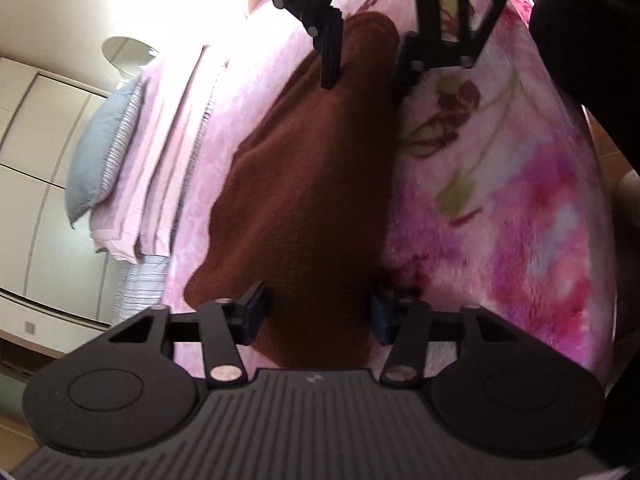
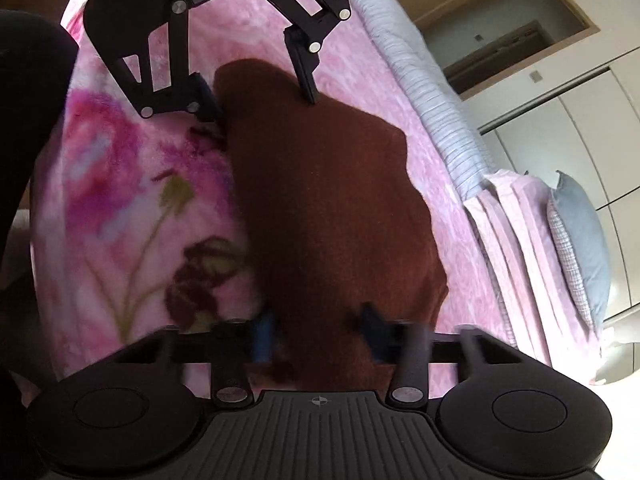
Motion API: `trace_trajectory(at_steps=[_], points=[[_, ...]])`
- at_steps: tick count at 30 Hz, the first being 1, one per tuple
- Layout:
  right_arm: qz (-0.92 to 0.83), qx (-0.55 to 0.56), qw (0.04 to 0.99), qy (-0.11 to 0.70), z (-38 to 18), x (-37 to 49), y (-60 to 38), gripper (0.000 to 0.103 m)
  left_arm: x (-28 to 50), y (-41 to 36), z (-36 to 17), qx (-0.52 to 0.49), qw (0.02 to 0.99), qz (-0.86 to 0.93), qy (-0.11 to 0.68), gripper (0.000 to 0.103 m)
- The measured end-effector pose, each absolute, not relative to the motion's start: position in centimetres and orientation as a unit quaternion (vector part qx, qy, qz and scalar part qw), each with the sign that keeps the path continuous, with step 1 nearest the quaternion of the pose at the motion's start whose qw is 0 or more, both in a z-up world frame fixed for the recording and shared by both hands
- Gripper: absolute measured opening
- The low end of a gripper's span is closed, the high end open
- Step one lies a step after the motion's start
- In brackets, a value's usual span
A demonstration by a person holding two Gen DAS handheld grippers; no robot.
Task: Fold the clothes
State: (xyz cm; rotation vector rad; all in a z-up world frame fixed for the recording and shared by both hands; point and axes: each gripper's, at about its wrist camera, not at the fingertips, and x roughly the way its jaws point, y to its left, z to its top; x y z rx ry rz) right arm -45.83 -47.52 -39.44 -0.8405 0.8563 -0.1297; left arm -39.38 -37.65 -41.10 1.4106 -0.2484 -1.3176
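Observation:
A brown knit garment lies as a long folded strip on the pink floral blanket. My left gripper sits over its near end, and the cloth fills the gap between the pads. In the left wrist view my right gripper holds the far end. The right wrist view shows the same garment running away from my right gripper. Its fingers are blurred, with cloth packed between them. My left gripper pinches the opposite end there.
The pink floral blanket covers the bed. A stack of folded pink bedding and a grey pillow lie at the bed's far side, by white wardrobe doors. A person's dark sleeve is close by.

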Motion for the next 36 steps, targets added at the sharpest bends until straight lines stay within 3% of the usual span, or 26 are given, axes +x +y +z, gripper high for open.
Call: trace_trajectory(at_steps=[2, 5, 11, 18, 21, 25, 27, 29, 33, 36], points=[[-0.061, -0.390, 0.823, 0.409, -39.6, -45.3, -48.0, 0.021, -39.5, -37.7, -40.8, 0.600, 0.561, -0.561, -0.101, 0.033], [-0.062, -0.384, 0.827, 0.405, -38.7, -45.5, -48.8, 0.018, -40.2, -37.5, -39.9, 0.591, 0.568, -0.565, -0.093, 0.026], [-0.086, -0.401, 0.820, 0.400, -35.4, -49.9, -51.1, 0.017, -46.1, -36.1, -36.6, 0.524, 0.561, -0.634, -0.094, 0.026], [-0.119, -0.356, 0.812, 0.448, -37.3, -53.9, -55.3, 0.019, -49.9, -37.1, -36.8, 0.494, 0.524, -0.690, -0.071, 0.035], [-0.152, -0.316, 0.824, 0.445, -36.7, -54.7, -55.5, 0.029, -48.5, -35.8, -35.9, 0.477, 0.522, -0.705, -0.053, 0.037], [-0.224, -0.173, 0.861, 0.424, -34.8, -56.2, -57.2, 0.033, -44.9, -33.6, -34.3, 0.441, 0.532, -0.723, -0.009, 0.038], [-0.257, -0.038, 0.884, 0.388, -33.3, -57.4, -58.5, 0.044, -42.8, -33.9, -34.0, 0.442, 0.556, -0.704, -0.007, 0.038], [-0.276, 0.115, 0.894, 0.333, -32.8, -58.9, -59.9, 0.073, -40.6, -34.7, -33.6, 0.442, 0.582, -0.683, -0.005, 0.038], [-0.251, 0.359, 0.866, 0.240, -34.6, -59.4, -62.2, 0.075, -37.3, -37.7, -33.1, 0.435, 0.616, -0.656, -0.019, 0.039], [-0.251, 0.450, 0.833, 0.202, -35.8, -58.5, -63.5, 0.075, -35.8, -40.1, -32.5, 0.418, 0.633, -0.651, -0.025, 0.041]])
